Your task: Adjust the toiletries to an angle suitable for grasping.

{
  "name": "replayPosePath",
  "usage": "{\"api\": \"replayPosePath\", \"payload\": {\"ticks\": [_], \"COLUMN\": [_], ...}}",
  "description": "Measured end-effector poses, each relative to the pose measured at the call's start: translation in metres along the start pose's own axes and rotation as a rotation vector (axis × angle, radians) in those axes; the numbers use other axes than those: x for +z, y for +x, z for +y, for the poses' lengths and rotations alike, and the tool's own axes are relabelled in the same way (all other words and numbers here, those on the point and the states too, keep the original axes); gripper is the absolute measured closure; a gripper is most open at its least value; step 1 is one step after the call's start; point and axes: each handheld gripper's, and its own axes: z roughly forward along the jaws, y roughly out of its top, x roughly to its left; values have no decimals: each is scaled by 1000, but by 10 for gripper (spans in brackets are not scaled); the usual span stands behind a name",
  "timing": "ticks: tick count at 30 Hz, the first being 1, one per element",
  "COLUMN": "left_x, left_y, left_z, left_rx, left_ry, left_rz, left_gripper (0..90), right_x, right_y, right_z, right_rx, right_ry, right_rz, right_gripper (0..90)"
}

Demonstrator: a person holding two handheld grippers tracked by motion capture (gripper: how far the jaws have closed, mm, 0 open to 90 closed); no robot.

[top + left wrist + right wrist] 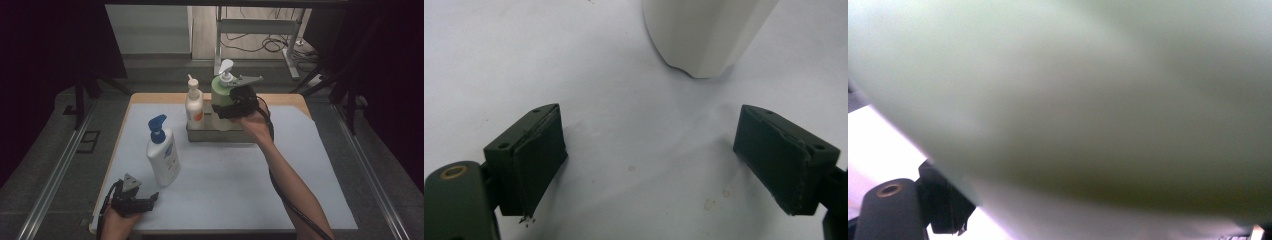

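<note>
At upper centre, the right gripper (225, 107) clamps the green pump bottle (221, 90) over the tray (220, 135); lower left, the left gripper (150, 199) rests spread, empty.

Two matte black two-jaw grippers are seen. The left gripper (150, 199) is topped by a grey three-cornered plate (131, 181), and a black cable (106, 200) is looped behind it. Beside each of its blocky pads (540, 159) a small screw hole is set (a brass-ringed hole lies just below). The right gripper (224, 111) is trailed by a black cable (295, 210) along a bare, sleeveless forearm (287, 180).
</note>
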Motion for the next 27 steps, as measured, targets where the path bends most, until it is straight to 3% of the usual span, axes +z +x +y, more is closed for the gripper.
{"api": "replayPosePath", "payload": {"ticks": [8,27], "left_x": [0,0], "left_y": [0,0], "left_z": [0,0], "left_rx": [0,0], "left_ry": [0,1], "left_rz": [-1,-1], "left_gripper": [126,127], "right_x": [12,42], "right_y": [-6,-14], "right_z": [0,-13], "right_rx": [6,17], "right_ry": [4,38], "right_rz": [-26,-30], "right_gripper": [129,129]}}
